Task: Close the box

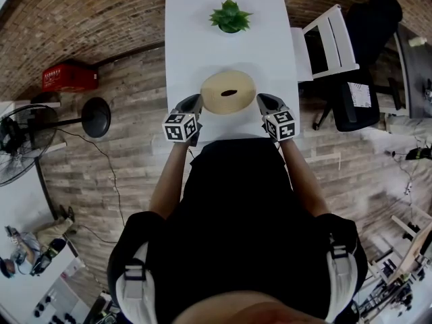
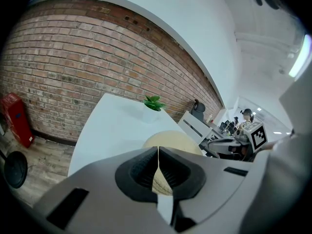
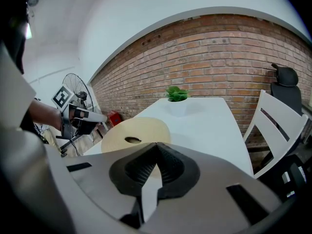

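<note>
Head view: my two forearms reach forward side by side. The left gripper point(image 1: 194, 101) and right gripper point(image 1: 263, 100) angle down at the near end of the white table point(image 1: 196, 39). The round box point(image 1: 229, 92) sits between them, one gripper just beside each flank; I can't tell whether they touch it. The box is tan, low and flat-topped, with a dark oval slot in the middle. Being round, it has no long axis; the slot runs left-right. A potted plant point(image 1: 230, 17) stands at the far end.

Left gripper view: the left gripper point(image 2: 158, 152) has its jaws pressed together, empty. The box point(image 2: 178, 139) lies just past the tips, with the plant point(image 2: 153, 103) beyond.

Right gripper view: the right gripper point(image 3: 156, 147) is closed tight too, gripping nothing. The box point(image 3: 139, 130) is ahead-left, slot facing up. The left gripper point(image 3: 90, 117) is across it.
</note>
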A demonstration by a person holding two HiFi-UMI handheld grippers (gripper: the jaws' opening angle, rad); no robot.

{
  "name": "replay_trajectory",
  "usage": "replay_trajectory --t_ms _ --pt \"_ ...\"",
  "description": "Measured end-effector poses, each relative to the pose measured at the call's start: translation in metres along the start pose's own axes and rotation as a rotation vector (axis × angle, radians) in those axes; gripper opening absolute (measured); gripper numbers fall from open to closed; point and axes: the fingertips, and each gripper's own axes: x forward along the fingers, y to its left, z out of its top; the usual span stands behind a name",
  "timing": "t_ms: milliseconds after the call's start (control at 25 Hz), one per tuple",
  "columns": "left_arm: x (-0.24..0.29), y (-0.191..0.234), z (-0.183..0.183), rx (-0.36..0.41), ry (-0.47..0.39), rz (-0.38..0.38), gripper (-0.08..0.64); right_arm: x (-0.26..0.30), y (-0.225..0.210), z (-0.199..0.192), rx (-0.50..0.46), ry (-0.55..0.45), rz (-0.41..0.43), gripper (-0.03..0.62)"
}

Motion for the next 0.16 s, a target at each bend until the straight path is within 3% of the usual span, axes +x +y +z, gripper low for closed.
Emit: replay_trajectory --t_ms 160 --pt "0.0024 -0.0026 -0.0020 -0.002 0.005 0.003 0.025 -0.0008 -0.0045 -0.0002 0.000 -0.003 -0.002 -0.003"
